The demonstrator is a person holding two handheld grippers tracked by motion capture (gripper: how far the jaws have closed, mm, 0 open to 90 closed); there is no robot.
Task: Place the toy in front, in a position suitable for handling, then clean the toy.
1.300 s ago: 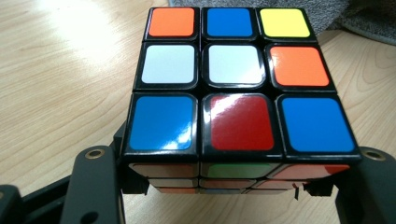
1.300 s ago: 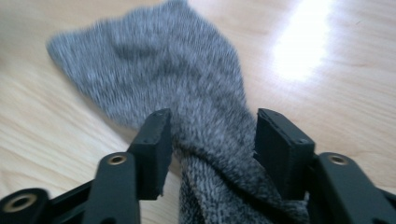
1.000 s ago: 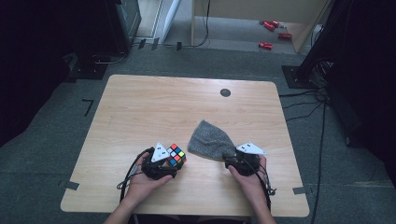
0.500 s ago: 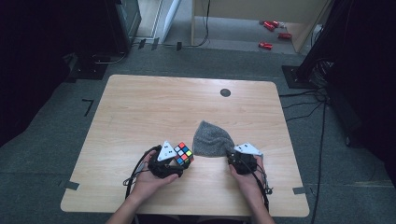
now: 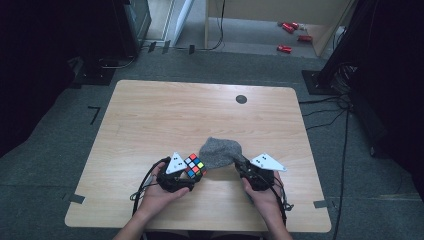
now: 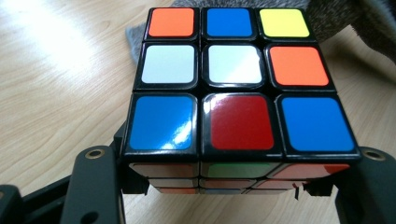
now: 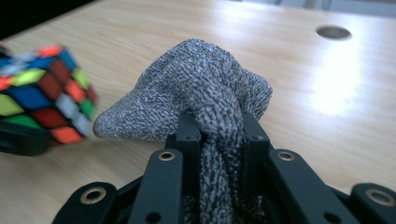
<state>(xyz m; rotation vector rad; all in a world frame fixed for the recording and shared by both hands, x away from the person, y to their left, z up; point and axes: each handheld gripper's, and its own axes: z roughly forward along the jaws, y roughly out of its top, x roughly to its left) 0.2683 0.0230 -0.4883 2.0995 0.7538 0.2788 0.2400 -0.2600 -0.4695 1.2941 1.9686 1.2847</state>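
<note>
At six o'clock on the pale wooden table point(image 5: 150, 120), the left tool point(image 5: 192, 172) is clamping a scrambled colour-tiled puzzle cube point(image 6: 240, 81); at its three o'clock, touching it, the right tool point(image 5: 241, 165), jaws having just been closing, is pinching a crumpled grey knitted cloth point(image 7: 205, 93).

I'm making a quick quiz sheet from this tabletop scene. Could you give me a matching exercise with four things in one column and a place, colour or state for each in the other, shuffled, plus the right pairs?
Things:
1. puzzle cube
2. grey cloth
3. table
4. round hole

Descriptions:
A. dark spot near the table's far edge
B. pinched and bunched up in the right gripper
C. light wood surface
D. coloured stickers, clamped in the left gripper

Pairs: 1-D, 2-B, 3-C, 4-A
</note>
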